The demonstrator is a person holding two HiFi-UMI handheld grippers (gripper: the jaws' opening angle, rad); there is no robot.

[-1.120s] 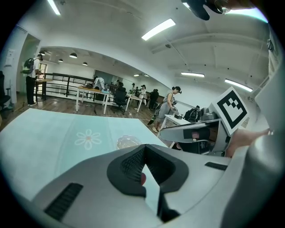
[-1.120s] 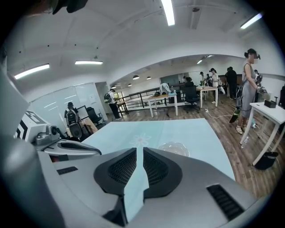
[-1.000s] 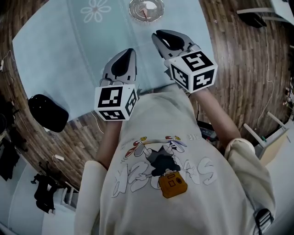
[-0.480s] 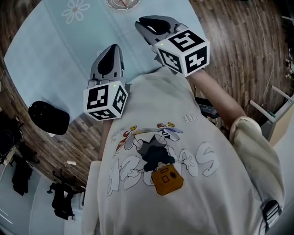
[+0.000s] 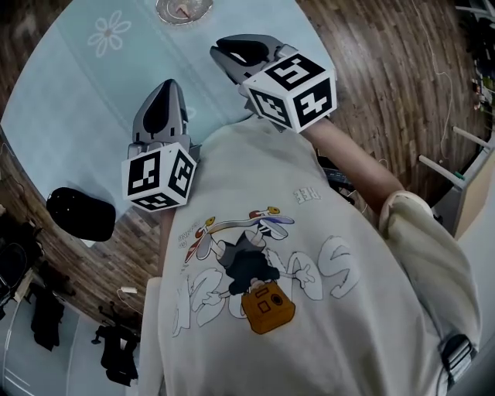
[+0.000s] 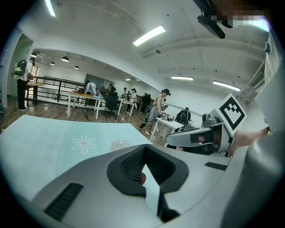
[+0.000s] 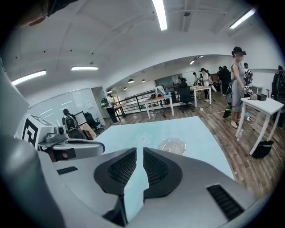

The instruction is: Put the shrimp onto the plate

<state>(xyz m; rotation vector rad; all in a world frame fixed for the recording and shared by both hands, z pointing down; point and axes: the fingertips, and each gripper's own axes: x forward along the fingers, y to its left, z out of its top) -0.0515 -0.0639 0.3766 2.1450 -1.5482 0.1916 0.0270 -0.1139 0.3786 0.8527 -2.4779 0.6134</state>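
A clear glass plate (image 5: pixel 203 8) stands at the far side of the light blue table, with a pink shrimp (image 5: pixel 182 9) lying in it. In the right gripper view the same plate (image 7: pixel 182 143) and shrimp (image 7: pixel 170 150) show just past the jaws. My left gripper (image 5: pixel 168 83) hovers over the table's near part, jaws closed at the tips, nothing seen held. My right gripper (image 5: pixel 219 48) is beside it, nearer the plate, with only a thin slit between its pads and nothing in it. Both are well short of the plate.
The round table carries a pale blue cloth (image 5: pixel 85 85) with a white flower print (image 5: pixel 108 32). A black rounded object (image 5: pixel 80 214) sits beyond the table's left edge over the wooden floor. The person's torso fills the lower head view. People and desks stand far behind.
Both grippers have drawn back toward the person's body, away from the plate. The plate with the shrimp now sits at the head view's top edge.
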